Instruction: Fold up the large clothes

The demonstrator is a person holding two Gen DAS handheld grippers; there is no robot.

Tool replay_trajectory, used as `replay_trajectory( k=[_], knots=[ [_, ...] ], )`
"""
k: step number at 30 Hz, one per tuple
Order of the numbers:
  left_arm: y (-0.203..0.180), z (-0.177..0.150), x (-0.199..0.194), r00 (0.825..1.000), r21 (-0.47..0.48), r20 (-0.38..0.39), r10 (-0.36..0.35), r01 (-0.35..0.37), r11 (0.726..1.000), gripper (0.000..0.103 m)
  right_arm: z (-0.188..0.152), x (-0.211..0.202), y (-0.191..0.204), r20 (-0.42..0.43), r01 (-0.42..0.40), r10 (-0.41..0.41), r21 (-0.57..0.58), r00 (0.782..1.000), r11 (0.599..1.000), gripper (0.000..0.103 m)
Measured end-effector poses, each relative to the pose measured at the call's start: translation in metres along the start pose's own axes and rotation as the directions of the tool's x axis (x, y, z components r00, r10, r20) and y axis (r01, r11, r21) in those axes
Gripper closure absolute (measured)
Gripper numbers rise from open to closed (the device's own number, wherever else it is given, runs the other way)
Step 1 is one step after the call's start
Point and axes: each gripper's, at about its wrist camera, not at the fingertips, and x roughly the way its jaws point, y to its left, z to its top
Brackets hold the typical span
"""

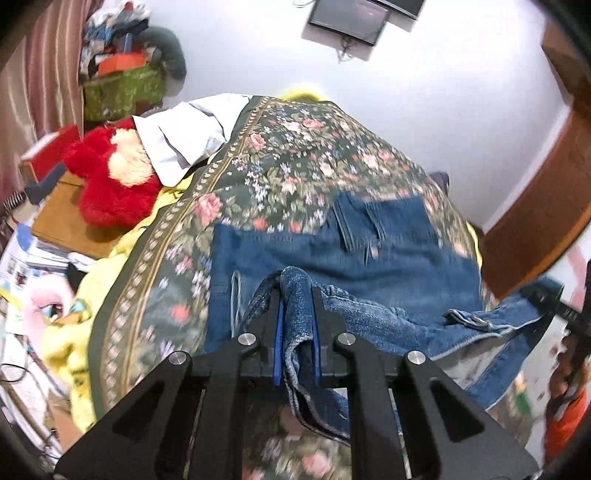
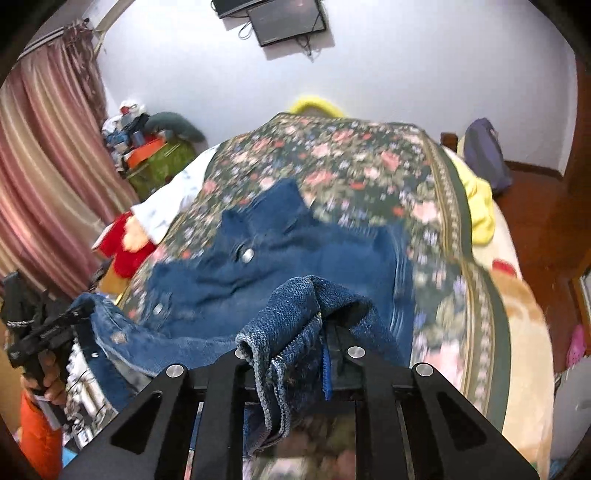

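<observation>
Denim jacket (image 1: 332, 254) hem is pinched by both left gripper (image 1: 297, 295) and right gripper (image 2: 321, 314), each clamped on cloth. Its body lies ahead on the floral bedspread (image 1: 295, 155), collar farthest away, so the fold likely runs forward.

Both wrist views look forward-down along own fingers, close over floral bedspread (image 1: 295, 155); shared: denim garment (image 2: 295, 258), far wall (monitor (image 1: 349, 18) mounted)

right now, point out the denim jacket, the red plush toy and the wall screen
denim jacket (image 1: 295, 254): left wrist view, flat back panel
red plush toy (image 1: 107, 192): left wrist view, red furry body
wall screen (image 2: 286, 20): right wrist view, dark glass
</observation>
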Motion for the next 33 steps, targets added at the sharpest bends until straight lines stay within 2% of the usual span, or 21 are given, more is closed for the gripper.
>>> replay_trajectory(
  k=[3,9,13,17,19,22,26,28,29,30,31,32,33],
  knots=[
    [0.004,0.023,0.03,1.0,-0.025,-0.014,0.009,-0.01,1.0,0.091,0.026,0.026,-0.01,0.004,0.02,-0.02,0.02,1.0,1.0,0.089],
    [0.01,0.043,0.098,0.993,-0.026,-0.073,0.093,-0.095,0.995,0.09,0.065,0.097,-0.027,-0.043,0.059,-0.056,0.068,0.998,0.996,0.089],
    [0.024,0.046,0.14,0.986,-0.054,-0.131,0.105,-0.113,0.992,0.09,0.073,0.139,-0.035,-0.094,0.079,-0.072,0.072,0.993,0.994,0.088],
    [0.034,0.039,0.172,0.974,-0.044,-0.19,0.123,-0.133,0.99,0.089,0.072,0.172,-0.046,-0.143,0.091,-0.08,0.067,0.986,0.994,0.088],
    [0.037,0.032,0.186,0.966,-0.042,-0.222,0.129,-0.142,0.989,0.088,0.069,0.18,-0.052,-0.162,0.073,-0.06,0.075,0.985,0.995,0.087],
    [0.037,0.028,0.192,0.962,-0.02,-0.231,0.143,-0.151,0.988,0.085,0.066,0.182,-0.064,-0.179,0.014,0.006,0.109,0.984,0.994,0.083],
    [0.026,0.031,0.184,0.959,0.059,-0.23,0.164,-0.154,0.986,0.085,0.068,0.176,-0.074,-0.233,-0.051,0.082,0.134,0.969,0.99,0.079],
    [0.023,0.036,0.178,0.957,0.094,-0.236,0.17,-0.152,0.984,0.084,0.07,0.168,-0.074,-0.249,-0.052,0.081,0.121,0.965,0.991,0.077],
    [0.022,0.039,0.171,0.956,0.11,-0.232,0.179,-0.157,0.981,0.076,0.072,0.161,-0.073,-0.245,-0.029,0.053,0.101,0.968,0.994,0.077],
    [0.021,0.042,0.165,0.951,0.132,-0.205,0.23,-0.207,0.97,0.069,0.074,0.155,-0.073,-0.237,-0.01,0.031,0.087,0.971,0.996,0.075],
    [0.02,0.045,0.155,0.942,0.16,-0.161,0.296,-0.271,0.949,0.054,0.076,0.146,-0.072,-0.225,0.003,0.013,0.073,0.974,0.997,0.075],
    [0.017,0.048,0.143,0.933,0.196,-0.1,0.344,-0.321,0.927,0.047,0.078,0.139,-0.073,-0.212,0.023,-0.008,0.066,0.977,0.998,0.074],
    [0.015,0.051,0.132,0.929,0.218,-0.053,0.367,-0.348,0.912,0.046,0.079,0.129,-0.072,-0.189,0.053,-0.042,0.053,0.981,0.997,0.074]
  ],
)
